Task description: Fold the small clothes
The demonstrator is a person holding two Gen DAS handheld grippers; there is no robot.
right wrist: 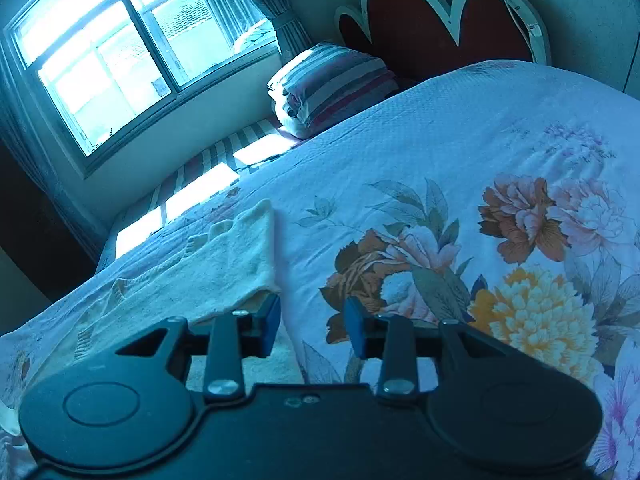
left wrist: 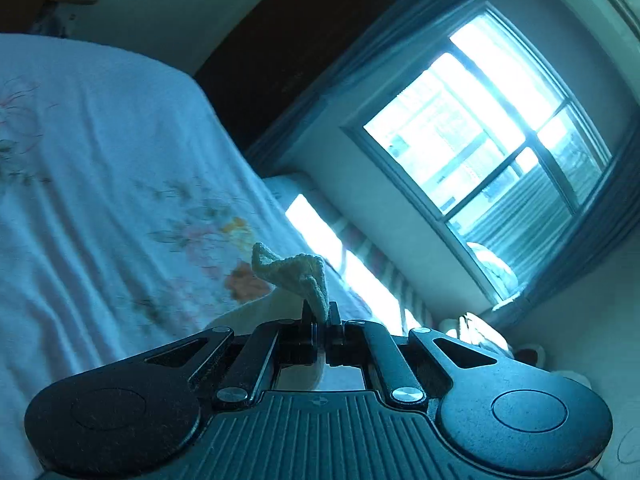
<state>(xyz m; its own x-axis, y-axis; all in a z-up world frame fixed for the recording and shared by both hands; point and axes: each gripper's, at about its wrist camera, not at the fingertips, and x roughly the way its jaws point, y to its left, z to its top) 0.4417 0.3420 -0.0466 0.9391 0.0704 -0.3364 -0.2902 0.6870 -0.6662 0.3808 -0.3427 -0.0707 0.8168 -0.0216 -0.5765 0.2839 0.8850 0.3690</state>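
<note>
Closest up in the left wrist view is the left tool (left wrist: 322,318), jaws pinched tight together on a corner of a small cream knit garment (left wrist: 294,274). That corner sticks up past the fingertips in a crumpled, ribbed-looking bunch, lifted off the floral bedspread (left wrist: 112,184), and a paler stretch of fabric trails down under the tool. Behind it there's a bright window (left wrist: 488,136) with curtains; the whole view is tilted. Over in the right wrist view, the right tool (right wrist: 312,326) sits partly open with blue pads and nothing between them, just bedspread showing in the gap. The same cream garment (right wrist: 224,264) lies spread flat on the bed to the left, its near edge right at the left finger (right wrist: 269,322); can't tell if it's touching. A striped folded quilt (right wrist: 332,88) sits near the dark red headboard (right wrist: 432,28).
</note>
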